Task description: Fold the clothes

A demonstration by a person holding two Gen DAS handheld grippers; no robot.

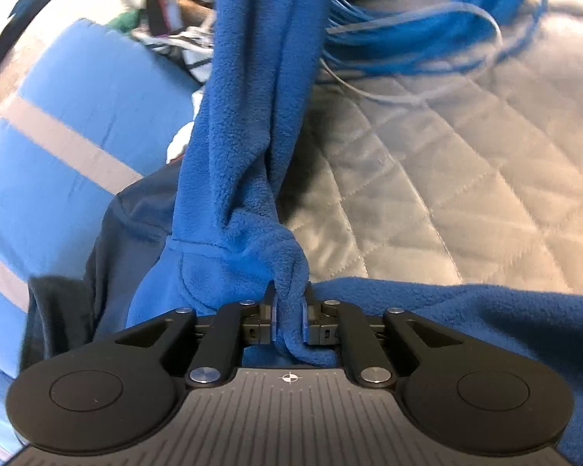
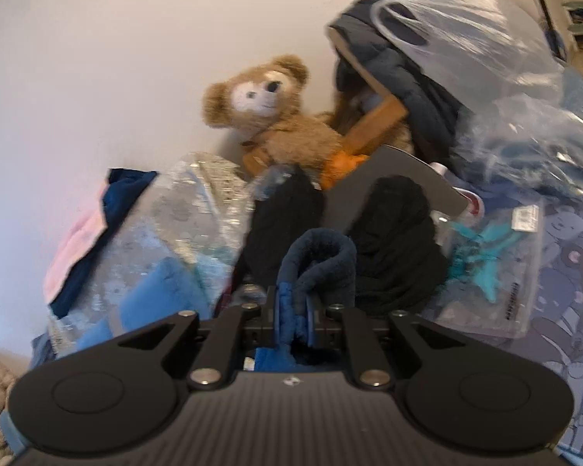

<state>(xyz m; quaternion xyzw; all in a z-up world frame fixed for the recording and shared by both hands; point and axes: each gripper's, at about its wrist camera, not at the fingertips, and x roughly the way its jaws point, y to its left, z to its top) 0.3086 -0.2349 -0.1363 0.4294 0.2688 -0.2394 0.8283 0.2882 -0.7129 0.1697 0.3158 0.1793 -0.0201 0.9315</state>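
Left hand-held gripper [image 1: 289,312] clamped on bunched blue fleece [image 1: 252,124], hanging over quilted bed cover [image 1: 427,178]. Right hand-held gripper [image 2: 293,310] clamped on another fold. Thick bunch, small bite: could slip w/ hard pull, or snag blue cable [image 1: 427,31] nearby.

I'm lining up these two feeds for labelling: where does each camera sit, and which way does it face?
Left wrist: on the left gripper, facing forward and down over a grey quilt; its jaws are shut on a bunched blue fleece, with a coil of blue cable beyond.
Right wrist: on the right gripper, facing a white wall, a teddy bear and piled bags; jaws shut on blue fleece too.
Shared: only blue fleece, seemingly one garment; no hand shows in either.
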